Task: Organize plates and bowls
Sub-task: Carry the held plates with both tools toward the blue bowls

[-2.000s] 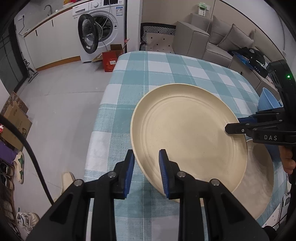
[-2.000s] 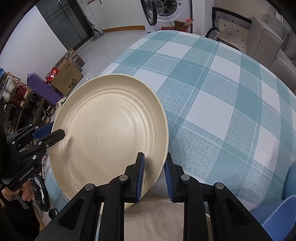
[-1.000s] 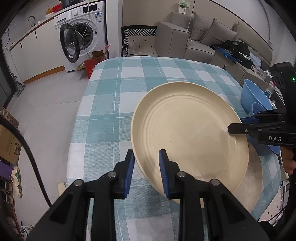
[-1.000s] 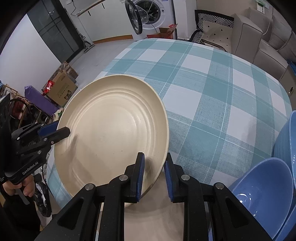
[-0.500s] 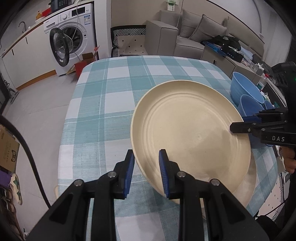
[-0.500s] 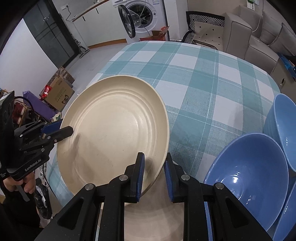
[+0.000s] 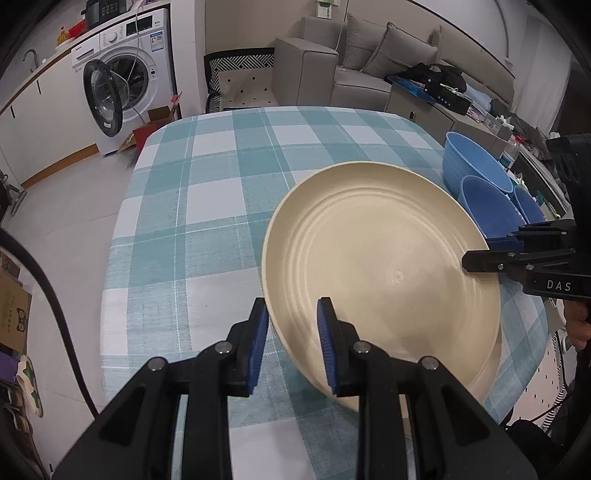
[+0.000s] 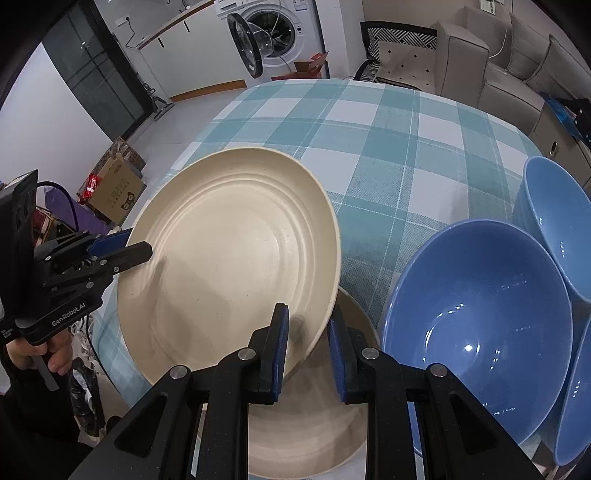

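Both wrist views look steeply down, close, sharing the plate (image 7: 384, 266).

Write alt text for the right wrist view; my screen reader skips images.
Both tongs, right and left, clamp opposite rims of a cream plate tilted above a second plate. Blue bowls sit to its right on a teal checked tablecloth; a washing machine stands behind.

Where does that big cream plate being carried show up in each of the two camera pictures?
Left wrist view: the cream plate fills the centre-right, its near rim clamped in the left hand-held gripper.
Right wrist view: it sits centre-left, its rim in the right hand-held gripper.
Shared landmark: the washing machine, upper left in the first, top centre in the second.
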`<action>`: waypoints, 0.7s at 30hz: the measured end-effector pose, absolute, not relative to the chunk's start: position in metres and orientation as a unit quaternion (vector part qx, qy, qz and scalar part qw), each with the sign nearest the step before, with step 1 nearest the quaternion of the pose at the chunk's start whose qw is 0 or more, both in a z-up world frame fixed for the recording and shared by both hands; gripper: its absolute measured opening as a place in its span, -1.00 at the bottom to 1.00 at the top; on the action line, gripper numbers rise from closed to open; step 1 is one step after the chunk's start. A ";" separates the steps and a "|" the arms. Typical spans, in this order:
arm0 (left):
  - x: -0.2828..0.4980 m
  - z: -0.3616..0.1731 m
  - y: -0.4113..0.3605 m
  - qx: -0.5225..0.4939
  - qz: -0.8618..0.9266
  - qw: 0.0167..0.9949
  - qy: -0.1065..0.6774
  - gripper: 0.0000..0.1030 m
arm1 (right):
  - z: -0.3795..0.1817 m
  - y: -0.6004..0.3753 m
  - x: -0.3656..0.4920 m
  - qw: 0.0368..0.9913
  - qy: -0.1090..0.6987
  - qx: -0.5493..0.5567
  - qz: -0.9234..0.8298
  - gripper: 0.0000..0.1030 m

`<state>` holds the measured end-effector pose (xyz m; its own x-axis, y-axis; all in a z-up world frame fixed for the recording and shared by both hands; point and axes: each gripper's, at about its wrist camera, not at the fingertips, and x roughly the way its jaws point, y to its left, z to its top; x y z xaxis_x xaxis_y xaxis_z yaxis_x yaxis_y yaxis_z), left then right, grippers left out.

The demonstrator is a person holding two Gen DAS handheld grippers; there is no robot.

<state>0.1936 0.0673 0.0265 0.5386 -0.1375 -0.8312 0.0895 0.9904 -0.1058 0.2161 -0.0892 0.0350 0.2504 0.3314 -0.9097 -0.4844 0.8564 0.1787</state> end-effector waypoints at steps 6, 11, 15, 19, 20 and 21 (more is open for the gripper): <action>0.193 0.024 0.060 -0.018 -0.072 0.875 0.479 -0.51 | 0.032 -0.096 0.209 0.788 0.557 -0.066 0.254 -0.58; 0.190 0.022 0.055 -0.014 -0.077 0.873 0.480 -0.51 | 0.032 -0.102 0.204 0.789 0.558 -0.064 0.251 -0.58; 0.188 0.021 0.052 -0.011 -0.081 0.872 0.482 -0.51 | 0.030 -0.104 0.200 0.787 0.560 -0.063 0.249 -0.58; 0.187 0.018 0.048 -0.007 -0.085 0.870 0.485 -0.51 | 0.029 -0.109 0.195 0.788 0.561 -0.060 0.247 -0.58; 0.186 0.018 0.047 -0.007 -0.086 0.870 0.485 -0.51 | 0.029 -0.110 0.194 0.788 0.561 -0.059 0.246 -0.58; 0.186 0.017 0.046 -0.006 -0.087 0.870 0.485 -0.51 | 0.029 -0.111 0.192 0.789 0.561 -0.058 0.245 -0.58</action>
